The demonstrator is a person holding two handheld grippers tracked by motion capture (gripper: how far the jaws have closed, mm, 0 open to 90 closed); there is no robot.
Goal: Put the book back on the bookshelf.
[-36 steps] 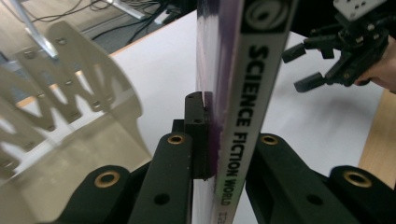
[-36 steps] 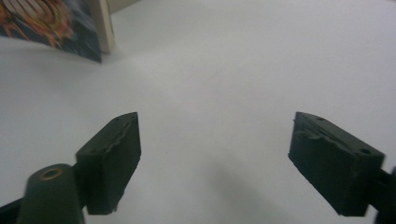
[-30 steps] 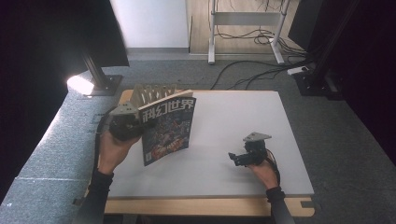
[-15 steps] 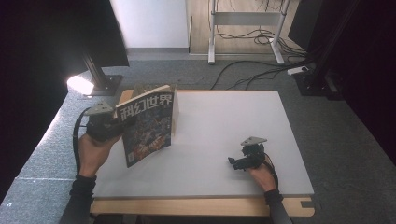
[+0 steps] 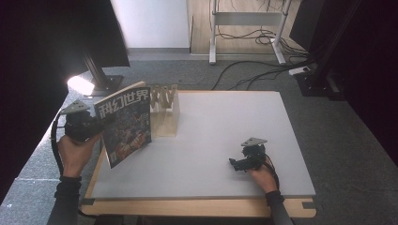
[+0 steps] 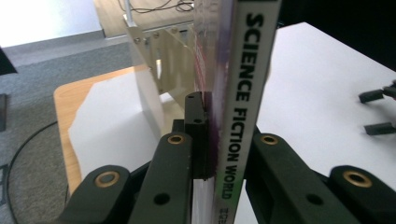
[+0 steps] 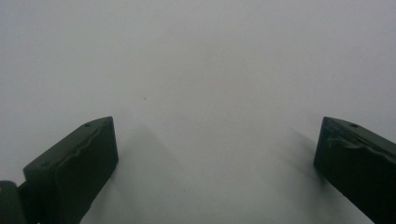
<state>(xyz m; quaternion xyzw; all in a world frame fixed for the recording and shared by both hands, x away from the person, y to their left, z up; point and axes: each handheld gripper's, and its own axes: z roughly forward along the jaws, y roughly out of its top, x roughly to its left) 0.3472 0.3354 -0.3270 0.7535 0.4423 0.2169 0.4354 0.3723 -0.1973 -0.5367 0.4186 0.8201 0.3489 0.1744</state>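
While our left tool (image 5: 96,125) clamps the glossy science-fiction magazine (image 5: 124,124), we should keep it upright, aligning it with the clear slotted rack (image 5: 165,110).

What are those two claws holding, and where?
The left claw clamps a magazine at its spine, standing it upright. The right claw is open on the table, holding nothing.

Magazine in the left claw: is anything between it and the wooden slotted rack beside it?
Nothing visible stands in the way. The colourful science fiction magazine, held upright with the left claw shut on its spine, sits just left of the light wooden slotted rack, with bare white tabletop below and around them.
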